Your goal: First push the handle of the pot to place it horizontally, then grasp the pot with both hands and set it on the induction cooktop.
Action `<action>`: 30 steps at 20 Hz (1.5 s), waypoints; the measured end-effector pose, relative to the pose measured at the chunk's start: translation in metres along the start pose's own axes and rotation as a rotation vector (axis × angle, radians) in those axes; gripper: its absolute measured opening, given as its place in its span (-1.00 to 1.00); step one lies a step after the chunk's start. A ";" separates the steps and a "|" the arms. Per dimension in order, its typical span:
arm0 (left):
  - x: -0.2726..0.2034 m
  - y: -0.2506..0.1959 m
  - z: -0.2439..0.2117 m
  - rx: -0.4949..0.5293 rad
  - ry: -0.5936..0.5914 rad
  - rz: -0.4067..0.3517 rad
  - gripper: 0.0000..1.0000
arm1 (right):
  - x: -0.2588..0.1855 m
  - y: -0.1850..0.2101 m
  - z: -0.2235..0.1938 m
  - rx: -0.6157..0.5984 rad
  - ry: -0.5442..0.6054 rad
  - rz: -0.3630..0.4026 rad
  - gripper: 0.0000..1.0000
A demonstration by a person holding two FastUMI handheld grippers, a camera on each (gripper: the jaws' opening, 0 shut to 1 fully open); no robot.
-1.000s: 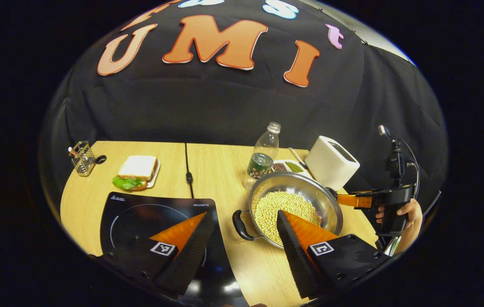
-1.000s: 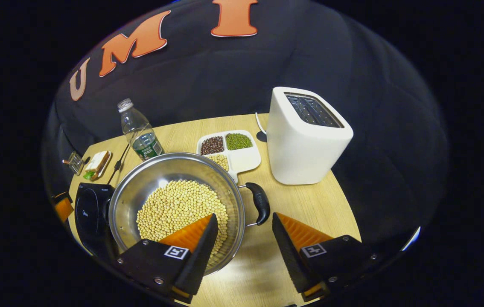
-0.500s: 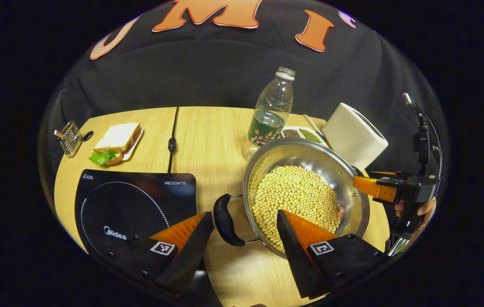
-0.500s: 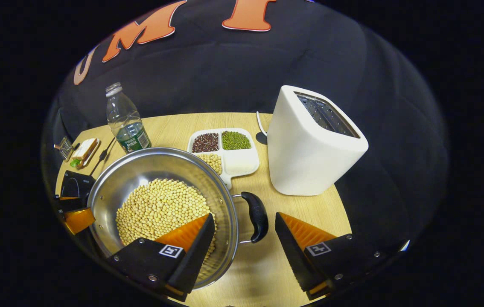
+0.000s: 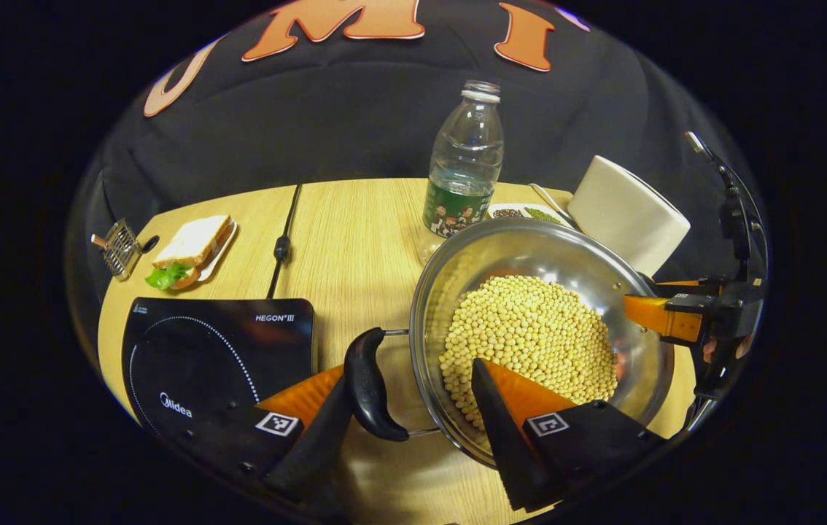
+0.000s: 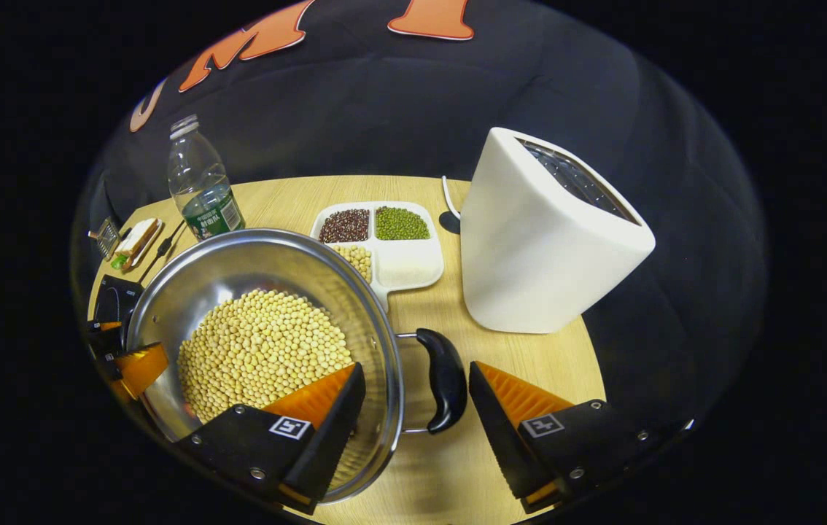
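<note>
The pot (image 5: 541,328) hides most of the tray (image 5: 526,213); the rack's (image 5: 118,248) contents are too small to tell.

This is a pretend kitchen set up inside a booth. A black cloth hangs behind a light wooden table (image 5: 355,240), so it is not a real room in a house. Kitchen things sit on the table: a black induction cooktop (image 5: 216,350), a shiny pot (image 6: 260,292) full of yellow beans (image 6: 260,350), a white toaster (image 6: 545,233), a white tray with beans in its boxes (image 6: 413,262), a water bottle (image 5: 464,175), a sandwich on a plate (image 5: 191,244) and a small wire rack (image 5: 119,248).
</note>
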State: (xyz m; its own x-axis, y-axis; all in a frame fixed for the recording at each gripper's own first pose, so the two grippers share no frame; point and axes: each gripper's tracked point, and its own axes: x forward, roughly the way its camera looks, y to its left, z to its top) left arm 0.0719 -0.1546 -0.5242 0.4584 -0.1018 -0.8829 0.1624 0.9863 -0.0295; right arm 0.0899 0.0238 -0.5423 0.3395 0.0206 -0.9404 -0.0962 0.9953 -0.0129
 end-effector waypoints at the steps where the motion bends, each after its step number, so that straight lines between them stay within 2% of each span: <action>1: 0.001 -0.002 0.001 0.003 -0.005 0.000 0.95 | 0.004 0.002 -0.002 -0.004 0.003 -0.003 0.79; 5: 0.015 -0.001 -0.002 -0.012 0.005 0.017 0.95 | 0.011 0.004 -0.004 -0.014 -0.001 -0.015 0.75; 8: 0.024 0.004 -0.003 -0.020 -0.010 0.045 0.93 | 0.012 -0.001 -0.003 -0.013 -0.012 -0.031 0.64; 10: 0.028 0.012 0.000 -0.027 -0.037 0.071 0.83 | 0.011 0.000 -0.002 0.007 -0.031 -0.021 0.55; 12: 0.031 0.014 0.003 -0.019 -0.051 0.084 0.63 | 0.009 -0.001 -0.003 0.004 -0.043 -0.019 0.49; 17: 0.035 0.014 0.011 -0.020 -0.089 0.093 0.55 | 0.000 0.000 -0.007 0.042 -0.053 -0.019 0.37; 18: 0.037 0.014 0.013 -0.018 -0.098 0.092 0.53 | -0.002 0.002 -0.009 0.042 -0.056 -0.023 0.25; 19: 0.037 0.014 0.014 -0.008 -0.105 0.098 0.51 | -0.001 0.003 -0.009 0.036 -0.064 -0.030 0.31; 21: 0.035 0.014 0.015 0.016 -0.126 0.111 0.48 | -0.001 0.005 -0.012 0.029 -0.072 -0.027 0.29; 23: 0.029 0.013 0.018 0.018 -0.147 0.115 0.49 | -0.012 0.004 -0.018 0.071 -0.060 -0.005 0.27; 24: 0.025 0.014 0.019 0.016 -0.157 0.116 0.43 | -0.013 0.004 -0.017 0.079 -0.062 0.002 0.24; 28: 0.006 0.018 0.031 0.025 -0.198 0.110 0.48 | -0.027 0.004 -0.014 0.058 -0.114 -0.023 0.22; 30: -0.008 0.021 0.037 0.021 -0.212 0.106 0.42 | -0.034 0.002 -0.014 0.054 -0.132 -0.023 0.22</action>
State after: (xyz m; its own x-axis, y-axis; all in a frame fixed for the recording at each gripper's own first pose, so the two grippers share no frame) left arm 0.1033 -0.1382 -0.5002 0.6469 -0.0250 -0.7622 0.1205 0.9902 0.0698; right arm 0.0648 0.0242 -0.5147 0.4618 0.0062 -0.8870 -0.0374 0.9992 -0.0125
